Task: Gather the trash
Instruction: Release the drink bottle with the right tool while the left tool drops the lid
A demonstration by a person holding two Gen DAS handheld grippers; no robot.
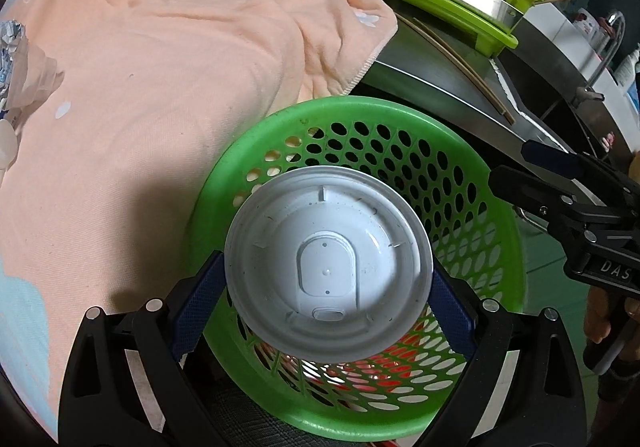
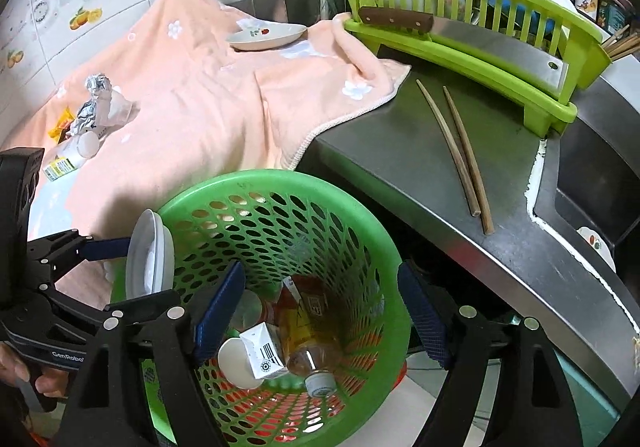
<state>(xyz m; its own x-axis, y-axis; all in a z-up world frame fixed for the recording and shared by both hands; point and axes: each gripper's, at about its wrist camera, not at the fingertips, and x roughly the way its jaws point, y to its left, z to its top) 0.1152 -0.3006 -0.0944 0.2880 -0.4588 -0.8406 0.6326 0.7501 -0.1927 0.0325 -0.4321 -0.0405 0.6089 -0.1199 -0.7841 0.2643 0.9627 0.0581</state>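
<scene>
My left gripper is shut on a white plastic cup lid and holds it over the rim of the green perforated basket. In the right wrist view the lid stands on edge at the basket's left rim, with the left gripper behind it. My right gripper is open and empty above the basket mouth. Inside lie a small carton, a clear bottle and a white cap. More trash lies on the peach towel: crumpled foil, a yellow wrapper, a small white bottle.
The peach towel covers the steel counter's left part, with a small dish on it. Two chopsticks lie on bare steel. A lime dish rack with a cleaver stands behind. A sink is at right.
</scene>
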